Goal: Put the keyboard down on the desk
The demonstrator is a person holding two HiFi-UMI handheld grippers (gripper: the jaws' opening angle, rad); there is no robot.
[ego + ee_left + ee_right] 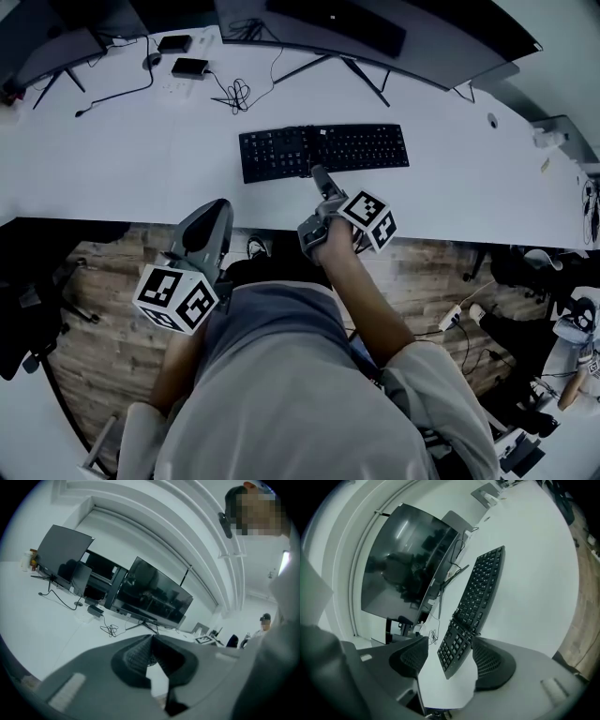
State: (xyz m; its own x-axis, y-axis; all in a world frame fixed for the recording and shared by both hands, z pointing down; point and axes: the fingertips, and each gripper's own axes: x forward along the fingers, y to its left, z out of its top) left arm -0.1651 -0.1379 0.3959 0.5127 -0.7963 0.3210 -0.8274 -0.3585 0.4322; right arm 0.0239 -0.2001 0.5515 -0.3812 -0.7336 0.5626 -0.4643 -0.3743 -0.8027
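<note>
Head view: one black keyboard [323,153] lies flat on the white desk [141,141]. The right gripper [321,178] is tipped at its near edge, and the left gripper [208,225] hangs off the desk's front.

Left gripper view: jaws pressed together, empty.

Right gripper view: jaws spread, the keyboard lying between and beyond them, untouched.

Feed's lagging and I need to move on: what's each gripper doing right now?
Left gripper: shut, empty.
Right gripper: open, holding nothing; keyboard lies on the desk beyond its jaws.
</note>
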